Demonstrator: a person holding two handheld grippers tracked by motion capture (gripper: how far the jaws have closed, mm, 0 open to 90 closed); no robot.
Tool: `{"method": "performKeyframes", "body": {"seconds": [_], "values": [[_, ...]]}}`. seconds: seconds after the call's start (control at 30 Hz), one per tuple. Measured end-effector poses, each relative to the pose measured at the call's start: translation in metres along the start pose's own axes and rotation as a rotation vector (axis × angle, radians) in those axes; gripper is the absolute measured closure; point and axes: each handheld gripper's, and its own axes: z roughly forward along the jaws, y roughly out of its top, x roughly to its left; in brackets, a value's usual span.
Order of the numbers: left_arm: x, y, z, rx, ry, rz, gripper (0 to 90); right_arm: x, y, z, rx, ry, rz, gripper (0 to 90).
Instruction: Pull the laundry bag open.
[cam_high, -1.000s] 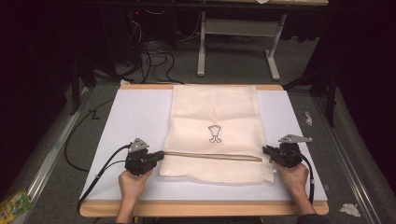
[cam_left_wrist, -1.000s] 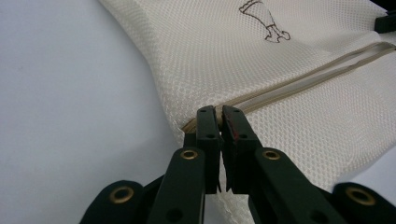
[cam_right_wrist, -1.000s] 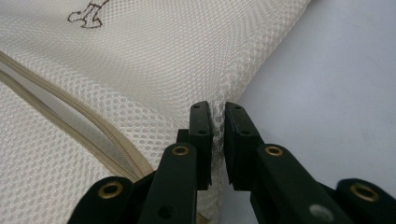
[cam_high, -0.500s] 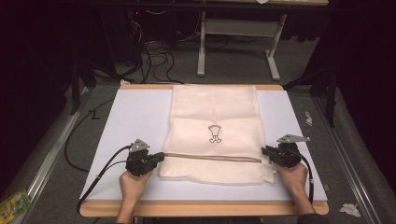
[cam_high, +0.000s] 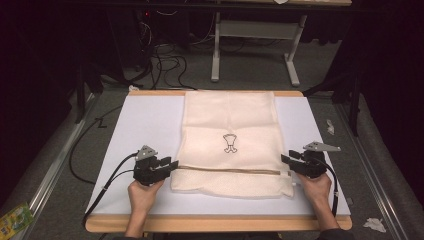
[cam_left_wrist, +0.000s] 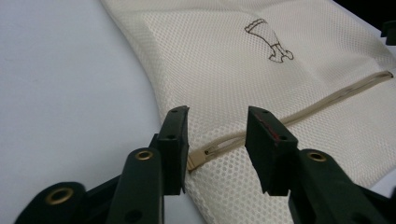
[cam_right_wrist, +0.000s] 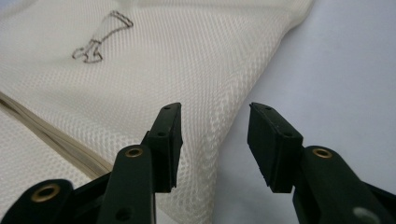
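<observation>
A cream mesh bag (cam_high: 230, 130) lies flat on the white table top (cam_high: 145, 120), with a small dark outline drawing (cam_high: 230, 143) at its middle and a tan zipper (cam_high: 230, 170) running across near its front edge. My left gripper (cam_high: 172, 164) is open at the bag's left edge; in the left gripper view (cam_left_wrist: 217, 137) the zipper's pull end (cam_left_wrist: 201, 157) lies between its jaws. At the bag's right edge my right gripper (cam_high: 285, 161) stands open, its jaws (cam_right_wrist: 214, 140) straddling the mesh edge (cam_right_wrist: 224, 135) without holding it.
The table's wooden front edge (cam_high: 215, 223) runs just behind my hands. Beyond the far edge stand a metal table frame (cam_high: 255, 45) and loose cables (cam_high: 160, 60) on the floor. Scraps of paper (cam_high: 372, 224) lie on the floor at the right.
</observation>
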Motion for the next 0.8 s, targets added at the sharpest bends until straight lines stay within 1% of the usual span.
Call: {"method": "performKeyframes", "body": {"seconds": [0.03, 0.07, 0.13, 0.2, 0.27, 0.33, 0.37, 0.5, 0.57, 0.6, 0.67, 0.8], "values": [[0.001, 0.001, -0.002, -0.006, 0.005, 0.004, 57.7, -0.001, 0.001, -0.003, -0.016, 0.003, -0.007, 54.4], [0.001, 0.002, -0.003, -0.013, 0.01, 0.006, 56.3, -0.001, 0.002, -0.006, -0.03, 0.008, 0.007, 53.5], [0.002, 0.003, -0.007, -0.029, 0.019, 0.008, 54.4, -0.002, 0.004, -0.011, -0.055, 0.005, 0.009, 52.0], [0.003, 0.005, -0.011, -0.038, 0.017, 0.009, 53.5, -0.003, 0.005, -0.016, -0.077, 0.009, 0.014, 50.8], [0.005, 0.006, -0.015, -0.045, 0.017, 0.015, 53.4, -0.005, 0.006, -0.019, -0.086, 0.001, 0.023, 50.3], [0.007, 0.008, -0.02, -0.056, 0.029, 0.021, 53.2, -0.008, 0.006, -0.023, -0.096, -0.004, 0.025, 49.6], [0.008, 0.008, -0.021, -0.058, 0.029, 0.02, 53.0, -0.011, 0.005, -0.025, -0.102, -0.007, 0.033, 49.2], [0.009, 0.008, -0.026, -0.074, 0.04, 0.021, 52.1, -0.015, 0.004, -0.031, -0.115, -0.021, 0.042, 48.8], [0.011, 0.009, -0.028, -0.083, 0.046, 0.018, 52.0, -0.018, 0.003, -0.035, -0.116, -0.023, 0.042, 49.9], [0.012, 0.009, -0.03, -0.092, 0.046, 0.013, 52.0, -0.019, 0.002, -0.036, -0.114, -0.029, 0.031, 50.3], [0.013, 0.01, -0.032, -0.102, 0.044, 0.005, 51.9, -0.022, 0.001, -0.039, -0.112, -0.038, 0.039, 51.5], [0.015, 0.012, -0.037, -0.116, 0.052, 0.001, 51.7, -0.027, -0.002, -0.048, -0.131, -0.051, 0.05, 52.8]]}}
